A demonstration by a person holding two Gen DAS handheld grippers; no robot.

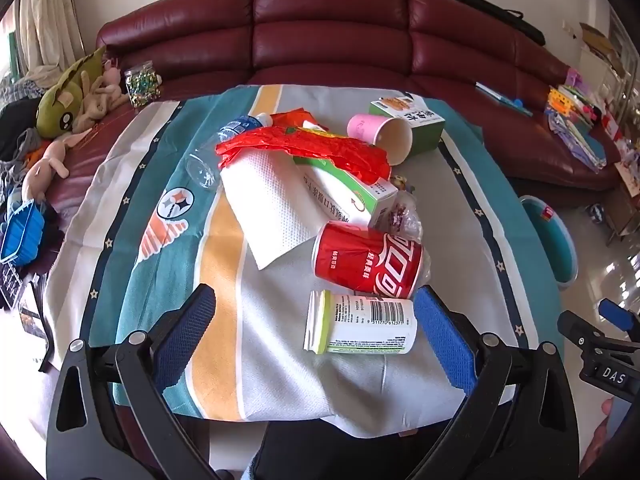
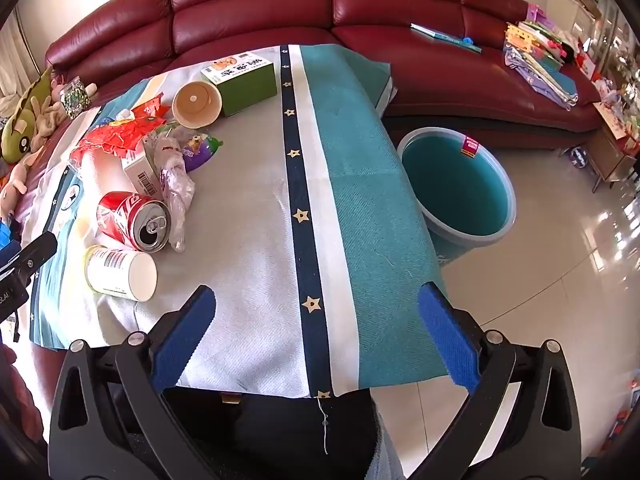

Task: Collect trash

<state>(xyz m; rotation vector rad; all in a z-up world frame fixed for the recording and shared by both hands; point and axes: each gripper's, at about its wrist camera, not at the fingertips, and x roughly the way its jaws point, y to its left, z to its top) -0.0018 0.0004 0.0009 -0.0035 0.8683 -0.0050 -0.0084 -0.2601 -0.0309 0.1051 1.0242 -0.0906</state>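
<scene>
Trash lies in a pile on a cloth-covered table. Nearest my open left gripper is a white bottle with a green cap on its side, then a red cola can. Behind them are a white paper towel, a green-white box, a red wrapper, a clear plastic bottle, a pink paper cup and a green carton. My right gripper is open and empty over the table's near right edge. The can and white bottle lie to its left.
A teal bucket stands on the tiled floor right of the table. A dark red sofa runs behind, with plush toys at its left end and papers and books at its right end.
</scene>
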